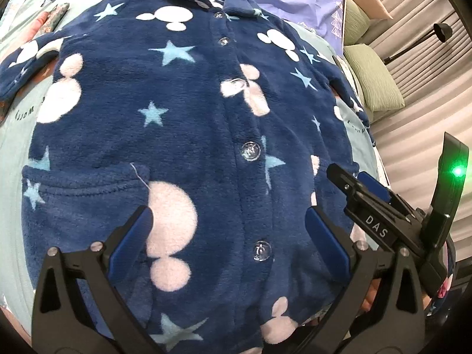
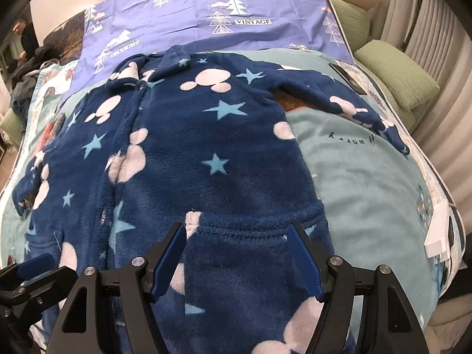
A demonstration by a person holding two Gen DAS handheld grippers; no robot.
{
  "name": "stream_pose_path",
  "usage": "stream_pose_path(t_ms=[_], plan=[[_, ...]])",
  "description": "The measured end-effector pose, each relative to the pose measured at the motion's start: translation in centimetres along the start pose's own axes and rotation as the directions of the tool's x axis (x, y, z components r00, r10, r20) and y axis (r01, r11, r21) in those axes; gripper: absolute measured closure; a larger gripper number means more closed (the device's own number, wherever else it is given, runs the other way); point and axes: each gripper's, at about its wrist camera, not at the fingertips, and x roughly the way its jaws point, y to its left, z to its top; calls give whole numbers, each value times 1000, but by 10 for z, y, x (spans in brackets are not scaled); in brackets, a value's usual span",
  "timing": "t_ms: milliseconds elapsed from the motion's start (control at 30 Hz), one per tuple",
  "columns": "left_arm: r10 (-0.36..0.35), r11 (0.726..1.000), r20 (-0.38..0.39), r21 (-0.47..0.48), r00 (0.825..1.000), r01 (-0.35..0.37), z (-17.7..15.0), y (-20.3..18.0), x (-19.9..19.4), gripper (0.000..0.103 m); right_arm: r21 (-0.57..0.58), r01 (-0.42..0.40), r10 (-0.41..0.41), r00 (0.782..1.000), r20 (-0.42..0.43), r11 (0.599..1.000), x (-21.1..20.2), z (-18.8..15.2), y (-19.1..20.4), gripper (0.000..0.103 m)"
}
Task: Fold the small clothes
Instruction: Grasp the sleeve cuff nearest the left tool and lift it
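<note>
Fleece made up the whole job: a small navy pajama top (image 1: 188, 124) with stars and pale mouse-head shapes lay face up and buttoned on a light teal blanket (image 2: 362, 177), collar toward the purple sheet (image 2: 206, 8) at the far end of the bed. Both sleeves were spread outward, so no fold looked to have been made yet.

Both tools hovered over the hem end. The left gripper (image 1: 227, 242) had its jaws spread wide over the button strip near the lowest button (image 1: 262, 250), with nothing pinched between them. The right gripper (image 2: 236, 259) likewise stood spread above the pocket (image 2: 250, 230) on its side of the top, holding nothing; whether either pad brushed the pile could not be told.

The step in hand seemed to be choosing the first grasp. To do it well, each gripper probably needed to shift outward from the middle, toward the side edge or the sleeve on its own side, since pinching mid-panel would only bunch thick fleece. A deep bite through both layers at an edge would likely hold better than a shallow nip on the fluffy surface. Folding a sleeve across first, then the side, should keep the front panel flat and the buttons aligned. The white box (image 2: 439, 230) at the bed's edge lay well apart from the top.
</note>
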Motion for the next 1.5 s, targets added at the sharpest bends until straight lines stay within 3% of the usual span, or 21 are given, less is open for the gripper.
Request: stream_pose_path(t_ms=[233, 400, 567, 700, 800, 933, 1133, 1233, 1367, 1400, 1433, 1467, 1500], plan=[[-10, 1000, 4, -14, 1000, 10, 11, 12, -6, 1, -31, 26, -27, 1000, -8, 999, 3, 7, 5, 31], [-64, 992, 10, -105, 998, 64, 28, 47, -17, 1, -64, 35, -38, 999, -38, 997, 10, 13, 11, 31], [-137, 943, 37, -300, 990, 142, 44, 114, -36, 2, -120, 48, -55, 997, -53, 992, 17, 22, 23, 31], [-100, 892, 91, -433, 991, 130, 58, 180, -52, 2, -165, 64, -72, 996, -46, 984, 19, 29, 36, 31], [-68, 830, 135, -542, 989, 131, 66, 233, -58, 6, -189, 67, -77, 996, -48, 980, 22, 33, 45, 31], [-29, 670, 175, -727, 984, 150, 66, 323, -56, 14, -224, 75, -91, 994, -65, 972, 32, 39, 57, 31], [-39, 459, 241, -857, 970, 232, 44, 408, -56, 14, -259, 89, -113, 990, -80, 962, 43, 53, 73, 31], [17, 373, 268, -896, 963, 243, 33, 439, -59, 14, -287, 91, -117, 990, -75, 953, 48, 58, 85, 30], [52, 286, 330, -909, 942, 303, 26, 475, -53, 14, -310, 69, -99, 992, -83, 948, 53, 59, 100, 30], [57, 270, 353, -906, 934, 326, 24, 479, -53, 22, -318, 67, -97, 992, -80, 946, 54, 59, 104, 30], [62, 258, 386, -897, 920, 359, 23, 484, -51, 39, -325, 71, -100, 992, -75, 943, 55, 59, 107, 30], [58, 260, 417, -884, 907, 390, 23, 488, -50, 49, -332, 75, -104, 992, -69, 940, 55, 58, 109, 30], [49, 268, 437, -872, 898, 410, 22, 491, -52, 71, -339, 80, -107, 992, -62, 937, 55, 58, 112, 30]])
